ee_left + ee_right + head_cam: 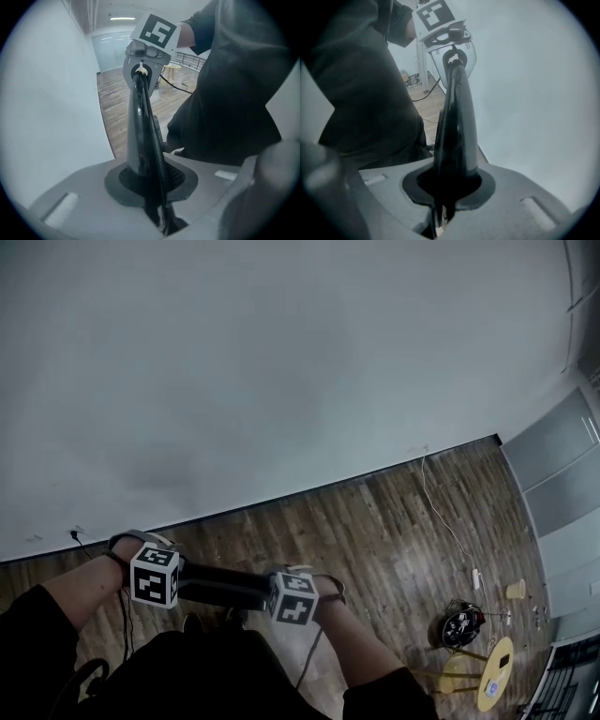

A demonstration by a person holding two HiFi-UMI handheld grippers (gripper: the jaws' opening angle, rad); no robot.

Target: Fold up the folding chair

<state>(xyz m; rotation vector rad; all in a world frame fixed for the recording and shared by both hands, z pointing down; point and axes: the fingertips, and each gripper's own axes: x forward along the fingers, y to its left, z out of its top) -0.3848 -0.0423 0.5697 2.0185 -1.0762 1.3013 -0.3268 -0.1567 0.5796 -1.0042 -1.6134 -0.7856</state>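
Observation:
The folding chair [223, 586] shows as a black, flat bar held between my two grippers, low in the head view and close to the person's dark-clothed body. My left gripper [174, 585] is shut on its left end, and my right gripper [279, 602] is shut on its right end. In the left gripper view the chair's thin black edge [144, 126] runs out of my jaws [158, 206] up to the right gripper [146, 46]. The right gripper view mirrors this: the chair's glossy edge [457, 122] leads from my jaws [440, 206] to the left gripper [447, 33]. The rest of the chair is hidden.
A white wall [281, 362] stands just ahead, meeting a wooden floor [394, 531]. At the lower right are a small yellow round table [494, 673], a black bundle of gear [461, 624] and a thin cable [445, 521]. Grey panels [562, 465] line the right side.

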